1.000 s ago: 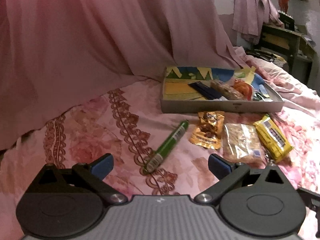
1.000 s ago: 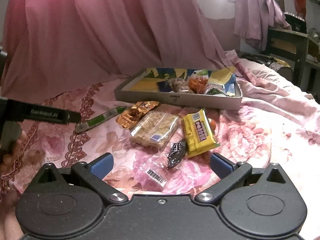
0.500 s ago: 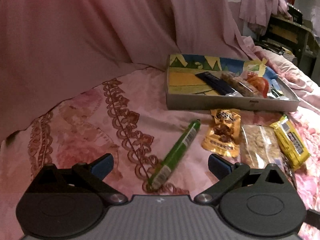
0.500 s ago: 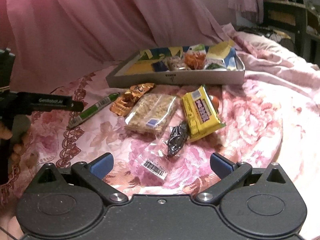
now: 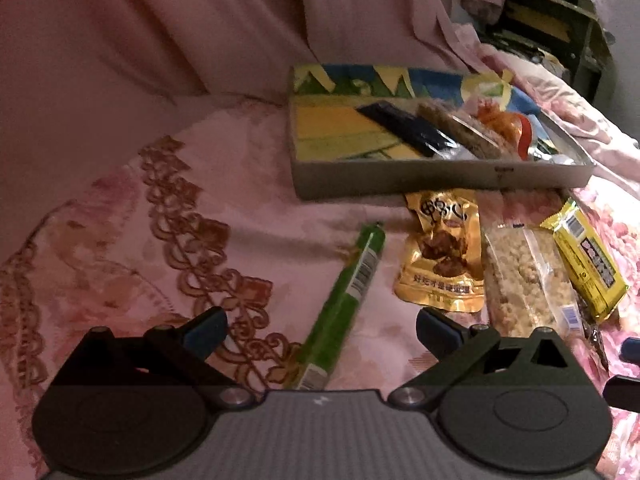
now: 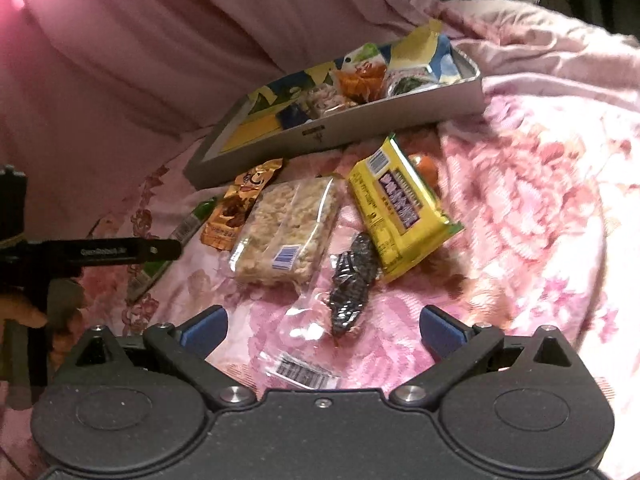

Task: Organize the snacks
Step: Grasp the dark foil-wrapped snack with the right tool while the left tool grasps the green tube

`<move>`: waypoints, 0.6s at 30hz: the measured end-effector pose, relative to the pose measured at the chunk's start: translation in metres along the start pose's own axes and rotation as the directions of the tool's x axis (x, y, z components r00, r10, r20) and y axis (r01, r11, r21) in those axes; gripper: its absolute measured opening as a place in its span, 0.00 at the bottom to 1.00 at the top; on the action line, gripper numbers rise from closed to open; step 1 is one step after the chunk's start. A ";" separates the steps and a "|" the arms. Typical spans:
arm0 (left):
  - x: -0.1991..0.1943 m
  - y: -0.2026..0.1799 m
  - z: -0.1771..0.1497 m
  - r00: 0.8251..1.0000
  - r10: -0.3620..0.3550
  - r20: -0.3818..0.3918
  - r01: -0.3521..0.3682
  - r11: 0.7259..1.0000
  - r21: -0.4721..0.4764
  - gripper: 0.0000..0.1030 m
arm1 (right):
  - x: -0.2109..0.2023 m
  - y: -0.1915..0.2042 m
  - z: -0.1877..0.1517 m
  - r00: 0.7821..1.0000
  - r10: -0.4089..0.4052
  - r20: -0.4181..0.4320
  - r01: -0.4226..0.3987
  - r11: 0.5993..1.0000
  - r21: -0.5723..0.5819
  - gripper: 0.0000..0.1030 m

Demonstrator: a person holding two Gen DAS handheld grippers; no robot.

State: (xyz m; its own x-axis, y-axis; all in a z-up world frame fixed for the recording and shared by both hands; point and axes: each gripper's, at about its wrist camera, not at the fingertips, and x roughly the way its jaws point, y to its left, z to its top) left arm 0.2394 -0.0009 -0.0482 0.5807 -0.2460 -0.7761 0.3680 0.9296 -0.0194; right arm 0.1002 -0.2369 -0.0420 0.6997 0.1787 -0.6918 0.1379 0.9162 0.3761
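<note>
A grey tray (image 5: 440,178) (image 6: 360,130) with a colourful lining holds several snacks on the pink bedspread. In front of it lie a green stick pack (image 5: 348,292) (image 6: 188,226), a gold pouch (image 5: 442,256) (image 6: 236,208), a clear puffed-rice bar (image 5: 524,280) (image 6: 288,232), a yellow bar (image 5: 584,264) (image 6: 400,208) and a clear packet of dark bits (image 6: 352,280). My left gripper (image 5: 320,326) is open, its fingers either side of the green stick's near end. My right gripper (image 6: 322,326) is open just short of the dark packet.
A pink curtain (image 5: 180,40) hangs behind the bed. A dark wooden stand (image 5: 560,20) is at the far right. In the right wrist view the left gripper's body (image 6: 100,250) and a hand (image 6: 40,312) show at the left edge.
Both grippers have moved forward and lower toward the snacks. The green stick now reaches between my left fingers; the dark packet is closer to my right ones.
</note>
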 end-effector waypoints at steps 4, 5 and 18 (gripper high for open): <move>0.009 0.003 0.000 0.999 -0.021 -0.028 0.020 1.000 -0.015 0.99 | 0.009 -0.005 0.003 0.999 0.033 -0.013 -0.032 0.998 0.062 0.97; 0.009 0.002 0.000 0.999 -0.024 -0.024 0.023 1.000 -0.011 0.99 | 0.011 -0.006 0.004 0.999 0.038 -0.011 -0.037 0.997 0.074 0.95; 0.007 -0.008 0.005 0.996 -0.072 -0.046 0.072 0.997 -0.011 0.53 | 0.018 -0.005 0.006 1.000 -0.005 0.001 0.005 0.999 0.044 0.60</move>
State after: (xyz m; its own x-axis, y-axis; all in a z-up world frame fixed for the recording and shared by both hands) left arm 0.2437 -0.0108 -0.0503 0.5184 -0.2998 -0.8009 0.4009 0.9124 -0.0821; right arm 0.1165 -0.2400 -0.0526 0.6997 0.1735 -0.6930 0.1719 0.9006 0.3991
